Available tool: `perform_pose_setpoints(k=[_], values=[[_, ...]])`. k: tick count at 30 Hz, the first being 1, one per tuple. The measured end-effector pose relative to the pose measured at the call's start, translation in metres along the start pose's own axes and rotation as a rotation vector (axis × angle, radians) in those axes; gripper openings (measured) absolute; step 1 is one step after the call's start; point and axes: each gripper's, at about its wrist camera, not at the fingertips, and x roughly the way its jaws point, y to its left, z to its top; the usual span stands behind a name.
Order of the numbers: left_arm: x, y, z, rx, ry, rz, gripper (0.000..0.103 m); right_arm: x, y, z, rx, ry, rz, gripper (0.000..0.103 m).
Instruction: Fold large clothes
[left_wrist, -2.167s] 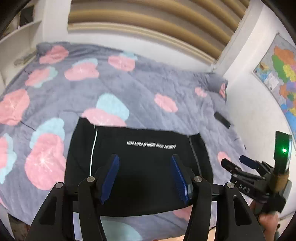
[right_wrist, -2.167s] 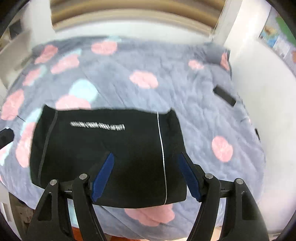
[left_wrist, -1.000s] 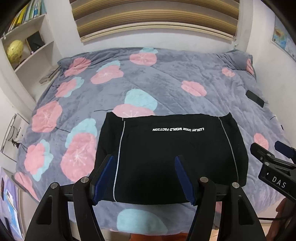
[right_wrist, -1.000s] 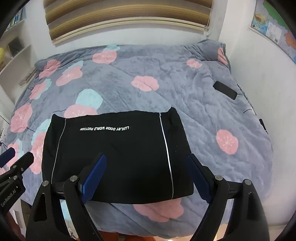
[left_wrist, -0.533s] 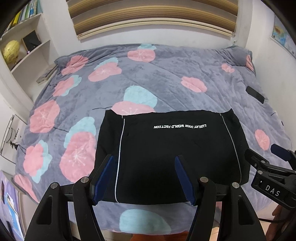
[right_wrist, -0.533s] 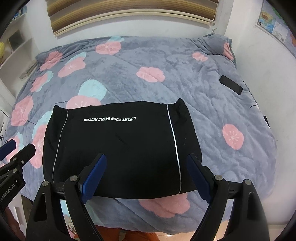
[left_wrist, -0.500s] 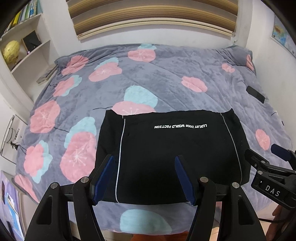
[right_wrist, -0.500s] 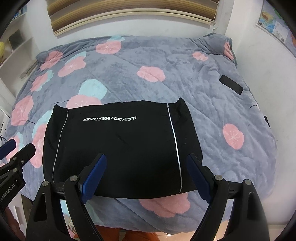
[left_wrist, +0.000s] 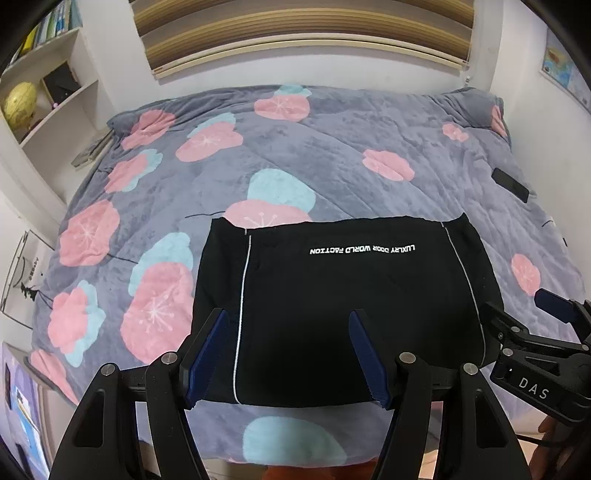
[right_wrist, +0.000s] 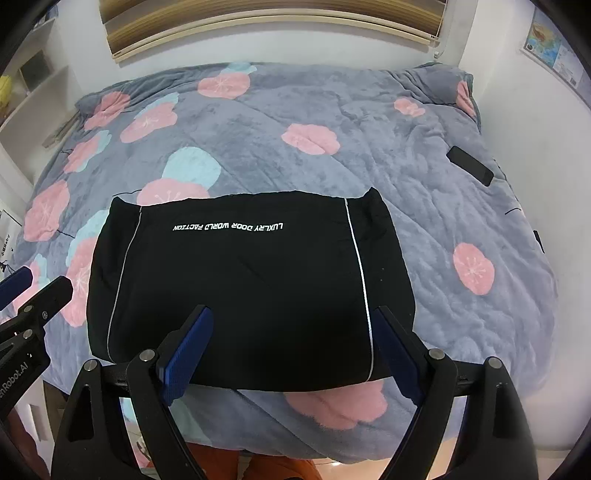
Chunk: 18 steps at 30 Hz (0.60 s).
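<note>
Lying near the bed's right edge, a dark phone (right_wrist: 470, 165) sits well apart from your folded black garment (right_wrist: 251, 284), and nothing blocks the way to it. You hold the left hand-held gripper (left_wrist: 288, 354) and the right hand-held gripper (right_wrist: 291, 350) above the near hem, each with fingers spread and pinching nothing. The garment rests flat on the grey floral blanket (left_wrist: 332, 147) at the bed's near side. Shelves with a yellow globe (left_wrist: 20, 101) stand left; a map (right_wrist: 552, 61) hangs right.

Black garment (left_wrist: 343, 306) – white stripes; grey bedspread (left_wrist: 332, 147) – pink, teal flowers.
</note>
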Motion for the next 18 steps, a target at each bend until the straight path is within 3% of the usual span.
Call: perform_pose_setpoints(k=[18], values=[[0.0022,0.0093,0.0033,-0.013,-0.006,0.003,0.069,0.0045,0.0074,-0.0018,-0.028,0.014,0.014,0.088]])
